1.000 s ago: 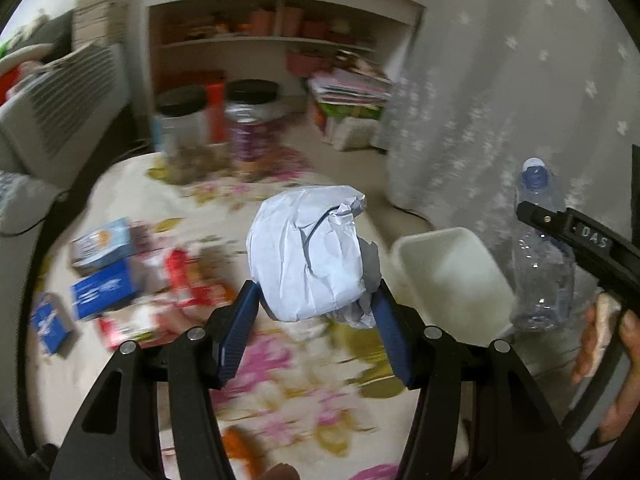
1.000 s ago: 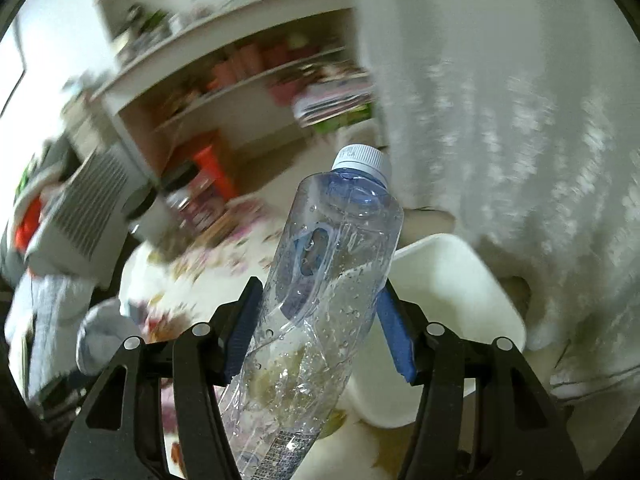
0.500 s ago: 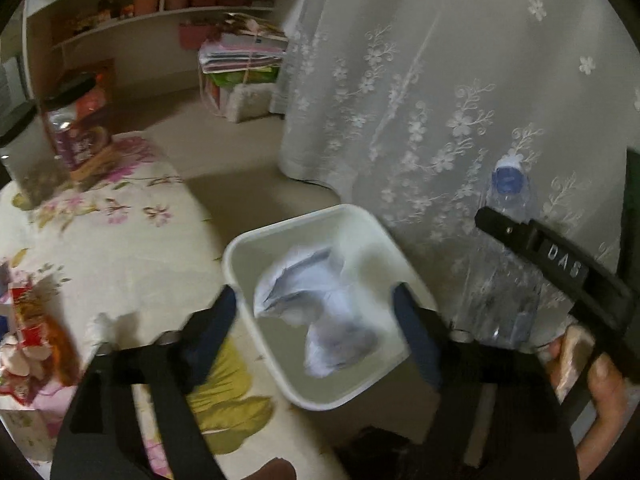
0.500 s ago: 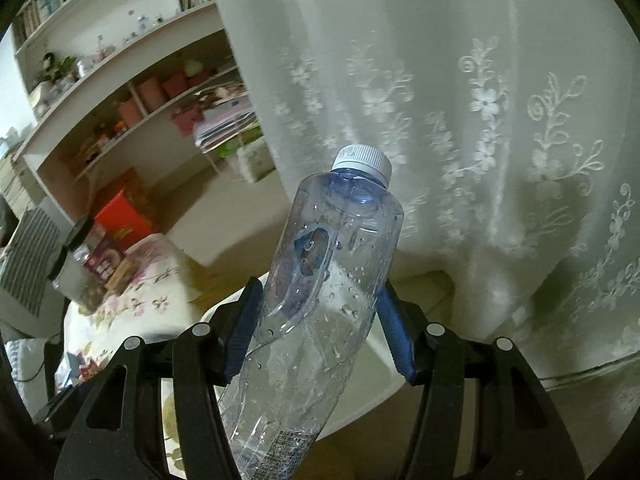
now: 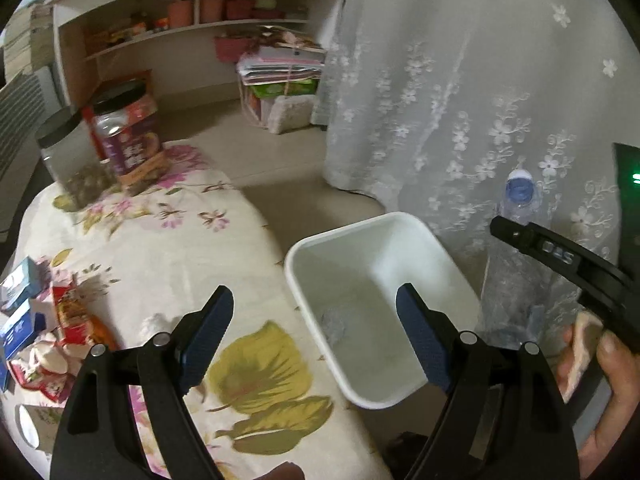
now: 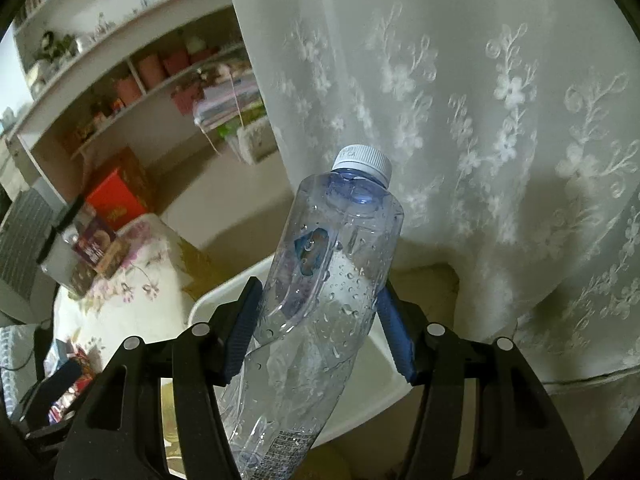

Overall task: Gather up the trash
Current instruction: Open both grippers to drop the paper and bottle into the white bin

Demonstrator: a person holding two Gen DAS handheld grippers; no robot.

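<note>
My left gripper (image 5: 314, 292) stands open and holds nothing, hovering over the near left rim of a white bin (image 5: 400, 216) on the floor beside the table. A crumpled white paper ball (image 5: 334, 322) lies at the bottom of the bin. My right gripper (image 6: 319, 288) is shut on a clear plastic bottle (image 6: 332, 264) with a white cap, held tilted above the bin's (image 6: 376, 364) far right side. The left wrist view catches that bottle (image 5: 510, 280) at the right, against the curtain.
A floral tablecloth (image 5: 160, 248) covers the table left of the bin. Snack packets and blue boxes (image 5: 24, 312) lie at its left edge, and two black-lidded jars (image 5: 124, 136) stand at its far end. A lace curtain (image 5: 460, 100) hangs behind the bin. Shelves (image 5: 200, 28) line the back wall.
My left gripper swung right from the table to the bin, opened and dropped the paper ball, which now lies in the bin. My right gripper carried the bottle over the bin.
</note>
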